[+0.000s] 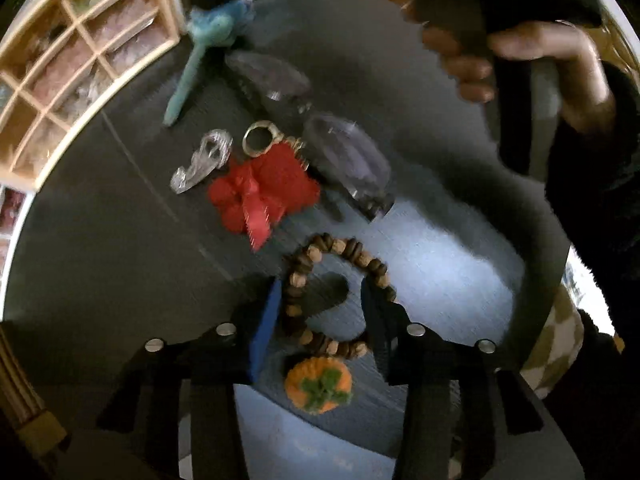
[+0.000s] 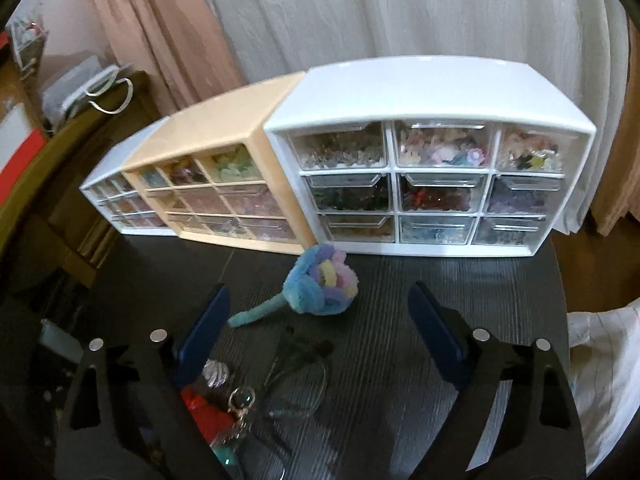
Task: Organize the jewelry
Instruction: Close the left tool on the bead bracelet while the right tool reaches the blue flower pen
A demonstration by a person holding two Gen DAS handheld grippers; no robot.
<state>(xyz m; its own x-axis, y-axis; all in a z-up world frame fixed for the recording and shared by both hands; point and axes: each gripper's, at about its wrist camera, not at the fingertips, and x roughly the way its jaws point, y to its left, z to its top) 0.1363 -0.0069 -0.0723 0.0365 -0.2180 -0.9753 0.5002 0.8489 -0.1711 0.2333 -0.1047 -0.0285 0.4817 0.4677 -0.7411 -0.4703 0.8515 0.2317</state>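
A wooden bead bracelet with an orange knitted pumpkin charm lies on the dark table. My left gripper points down over it, its blue pads pressing on the bracelet's two sides. Beyond it lie a red bow, a clear hair clip, a gold key ring and glasses. My right gripper hangs open above the table with nothing held, a blue plush flower just ahead of its fingers.
Three small drawer organizers line the back of the table: a white one, a beige one and another white one, their drawers full. A person's hand holds the right gripper above the glasses. Curtains hang behind.
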